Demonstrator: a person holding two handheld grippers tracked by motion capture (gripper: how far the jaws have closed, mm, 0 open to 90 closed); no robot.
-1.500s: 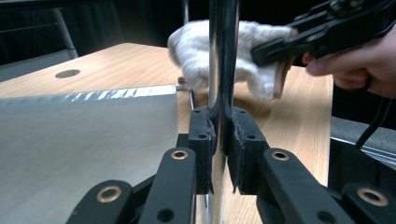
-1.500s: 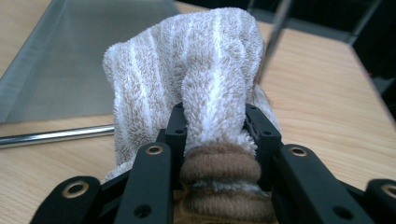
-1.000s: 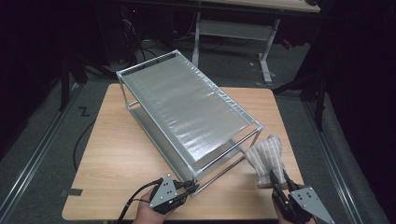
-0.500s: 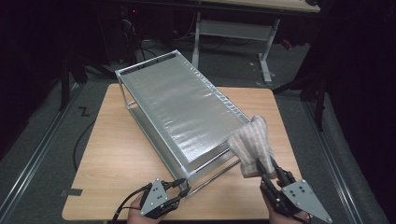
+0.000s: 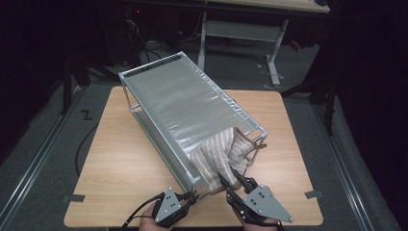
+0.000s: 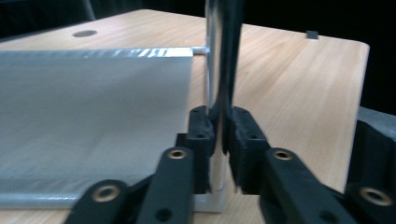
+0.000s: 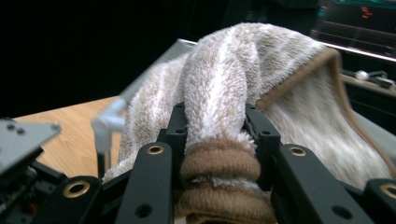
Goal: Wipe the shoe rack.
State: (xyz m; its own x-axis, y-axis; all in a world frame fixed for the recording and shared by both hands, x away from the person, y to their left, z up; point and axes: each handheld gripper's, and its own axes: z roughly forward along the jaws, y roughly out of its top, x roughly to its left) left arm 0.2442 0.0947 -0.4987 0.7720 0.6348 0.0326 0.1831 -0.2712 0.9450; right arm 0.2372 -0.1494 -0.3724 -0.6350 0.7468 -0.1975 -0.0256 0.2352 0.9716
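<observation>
A silver metal rack (image 5: 183,101) with a grey fabric top stands slantwise on the wooden table (image 5: 120,159). A beige striped towel (image 5: 219,154) drapes over the rack's near right corner. My right gripper (image 5: 235,180) is shut on a bunched fold of the towel (image 7: 243,60), its pads (image 7: 175,126) pressing both sides. My left gripper (image 5: 192,197) sits at the rack's near corner. Its jaws have just been closing and now pinch the upright corner post (image 6: 224,56), gripper (image 6: 219,140) low on the post beside the fabric shelf (image 6: 93,102).
A desk frame (image 5: 240,29) stands on the floor beyond the table. Floor rails (image 5: 38,159) run along both sides. Tape marks (image 5: 313,194) sit on the table's near edge. A black cable (image 5: 84,144) hangs off the left side.
My right gripper has carried the towel up and to the left, from the table's right front onto the rack's near corner. My left gripper has sunk a little at the corner post.
</observation>
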